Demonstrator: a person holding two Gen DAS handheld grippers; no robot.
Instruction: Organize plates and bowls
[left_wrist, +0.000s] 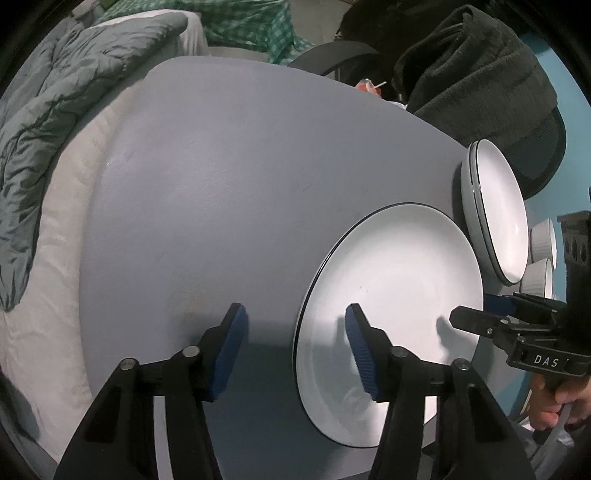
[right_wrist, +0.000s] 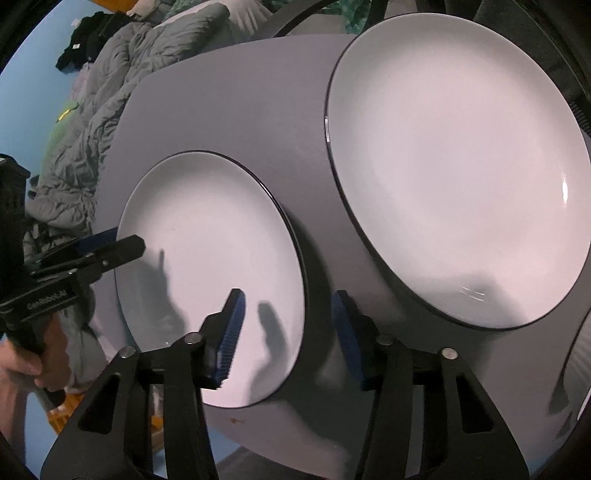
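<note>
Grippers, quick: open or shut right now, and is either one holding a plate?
Left gripper: open, straddling the near plate's left rim, not gripping.
Right gripper: open, straddling that plate's right rim, not gripping.

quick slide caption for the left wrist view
Left claw open, straddling the rim of a white plate on the grey table.

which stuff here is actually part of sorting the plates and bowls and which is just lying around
Part of the job:
- near plate
- far plate
- two small white bowls
- left hand-held gripper
- right hand-held gripper

Just lying about:
- grey quilt
- dark towel
- green checked cloth
</note>
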